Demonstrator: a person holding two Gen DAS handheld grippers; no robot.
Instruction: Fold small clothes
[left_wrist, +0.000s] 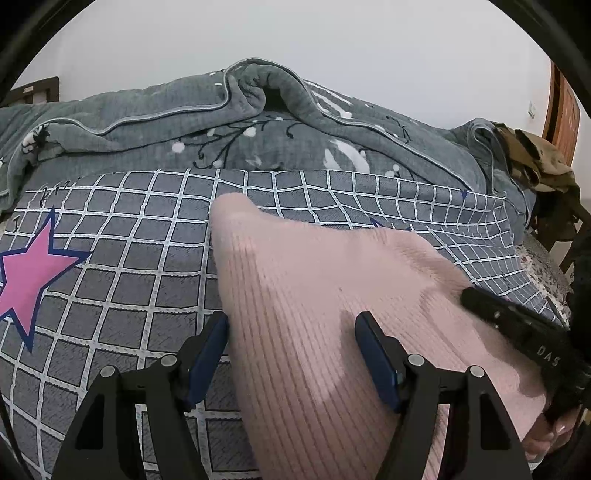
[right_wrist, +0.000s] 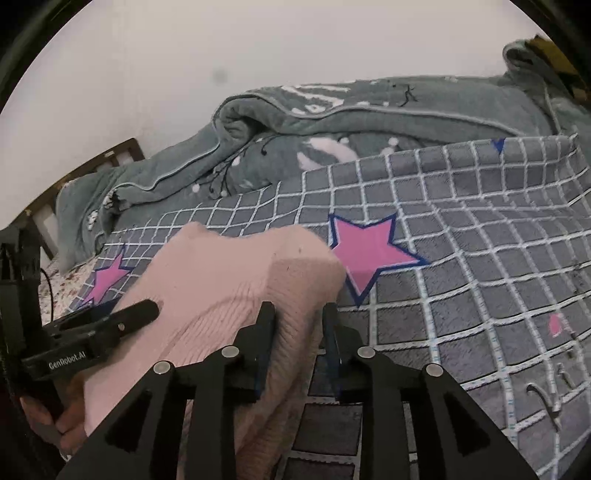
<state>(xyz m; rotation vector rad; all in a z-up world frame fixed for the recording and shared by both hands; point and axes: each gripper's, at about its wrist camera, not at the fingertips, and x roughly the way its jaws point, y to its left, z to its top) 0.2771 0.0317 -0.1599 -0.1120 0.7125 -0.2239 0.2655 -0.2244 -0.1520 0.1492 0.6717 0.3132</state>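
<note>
Pink garment (left_wrist: 332, 295): ribbed knit cloth, matt, with fine parallel ridges running along its length. Checked cover (left_wrist: 129, 258): soft brushed cloth, grey with pale grid lines and flat printed pink stars, matt throughout. Grey blanket (left_wrist: 184, 122): thick fleecy cloth with a napped, slightly fuzzy surface and a smooth piped edge. Left gripper (left_wrist: 291, 325): matt black plastic frame, dull silver metal pin heads at the joints, smooth dark blue pads on the fingers (left_wrist: 373, 354). Right gripper (right_wrist: 299, 314): same matt black plastic with metal pins. Headboard (right_wrist: 110, 155): dark brown wood, slatted, low sheen. Wall (left_wrist: 295, 33): plain, smooth, matt.
</note>
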